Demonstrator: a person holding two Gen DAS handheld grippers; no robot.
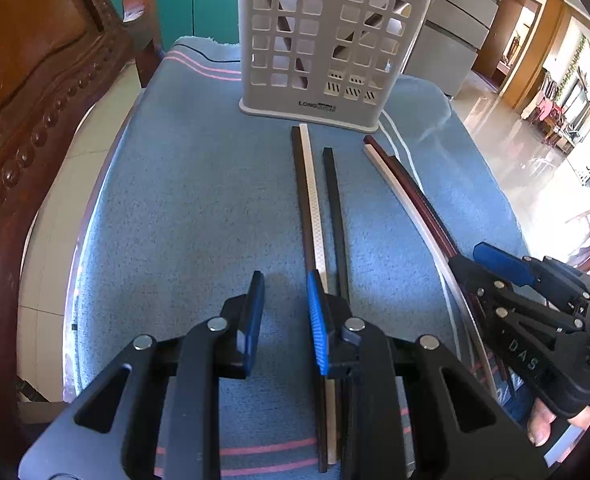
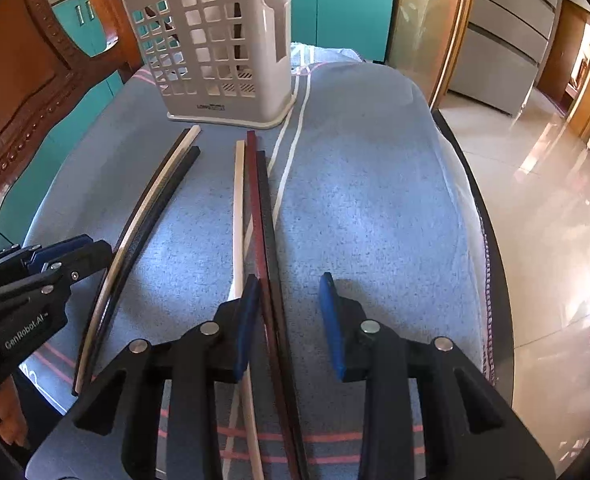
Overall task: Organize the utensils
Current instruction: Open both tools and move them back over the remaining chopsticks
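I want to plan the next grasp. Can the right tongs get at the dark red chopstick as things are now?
Probably yes. The right tongs are open above the dark red chopstick, which lies bare on the cloth. A black chopstick touches it, so both may be grasped together.

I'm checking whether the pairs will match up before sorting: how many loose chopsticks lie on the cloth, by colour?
Black or very dark chopsticks: 3
White or cream chopsticks: 2
Dark red chopstick: 1
Total: 6, in two groups of three in front of the holder.
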